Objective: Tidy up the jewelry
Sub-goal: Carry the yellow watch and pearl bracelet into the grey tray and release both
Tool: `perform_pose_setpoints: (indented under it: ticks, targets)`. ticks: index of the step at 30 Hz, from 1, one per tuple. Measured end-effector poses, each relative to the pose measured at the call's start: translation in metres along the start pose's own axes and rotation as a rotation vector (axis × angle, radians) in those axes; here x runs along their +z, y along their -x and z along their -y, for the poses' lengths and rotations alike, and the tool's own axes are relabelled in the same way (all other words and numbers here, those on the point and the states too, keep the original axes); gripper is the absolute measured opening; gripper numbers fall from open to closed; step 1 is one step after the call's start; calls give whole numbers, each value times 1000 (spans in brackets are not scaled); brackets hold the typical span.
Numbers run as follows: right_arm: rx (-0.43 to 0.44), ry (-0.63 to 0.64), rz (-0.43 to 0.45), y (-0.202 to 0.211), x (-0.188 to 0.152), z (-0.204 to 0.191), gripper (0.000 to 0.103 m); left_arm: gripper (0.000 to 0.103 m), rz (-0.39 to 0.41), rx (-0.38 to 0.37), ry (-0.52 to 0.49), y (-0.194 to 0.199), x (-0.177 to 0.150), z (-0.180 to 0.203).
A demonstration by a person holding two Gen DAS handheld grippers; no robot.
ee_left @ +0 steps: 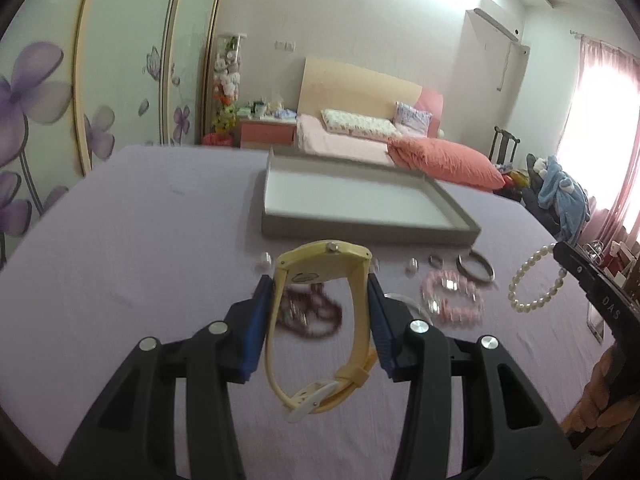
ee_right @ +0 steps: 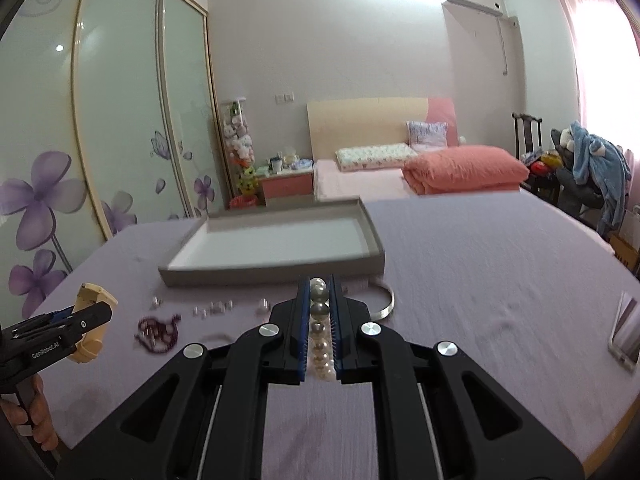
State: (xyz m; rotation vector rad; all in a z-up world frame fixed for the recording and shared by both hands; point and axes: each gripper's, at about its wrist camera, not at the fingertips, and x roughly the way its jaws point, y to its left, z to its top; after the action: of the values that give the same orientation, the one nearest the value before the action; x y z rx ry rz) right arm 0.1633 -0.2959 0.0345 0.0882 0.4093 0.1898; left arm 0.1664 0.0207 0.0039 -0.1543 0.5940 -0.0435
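My left gripper [ee_left: 320, 284] is shut on a yellow watch [ee_left: 324, 264] and holds it above the lilac cloth; it also shows in the right wrist view [ee_right: 90, 300]. My right gripper [ee_right: 319, 292] is shut on a white pearl bracelet [ee_right: 320, 320], which hangs at the right in the left wrist view [ee_left: 536, 280]. A grey tray [ee_left: 360, 232] with a white floor lies beyond both grippers; it also shows in the right wrist view [ee_right: 276, 274]. On the cloth lie a dark purple bead bracelet [ee_left: 316, 312], a pink bead bracelet [ee_left: 452, 300] and a metal bangle [ee_left: 476, 268].
Small rings and earrings [ee_right: 212, 308] are scattered in front of the tray. A phone [ee_right: 624, 332] lies at the cloth's right edge. A bed with a coral pillow [ee_right: 464, 168], a wardrobe and a chair stand behind the table.
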Motion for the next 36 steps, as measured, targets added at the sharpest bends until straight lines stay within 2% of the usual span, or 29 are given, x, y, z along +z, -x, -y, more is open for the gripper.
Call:
perform_pose_setpoints:
  ticks: [7,11,16,24,28,33,36]
  targets:
    - [14,27,66,-26,43,-6,10,45,85,7,-47,-11,46,8]
    - [23,28,70,-51,60,-8,10,45,126,4,-51,-34,77,10]
    - [29,22,59,-90,73,-10,10,45,138,3,-54,-73,107,12]
    - [15,1,-13,-166,76,-7,10,45,62,27,-27,-163,136,7]
    - [6,3,-56,-193,72,-7,10,45,49,45,-25,-199,143,6]
    - [-5,10,-140,-222,65,-9,10,45,15,41,-23,-228,141,10]
    - [-12,15,-156,-229,64,-14,10,45,-3,39,-10,-240,141,7]
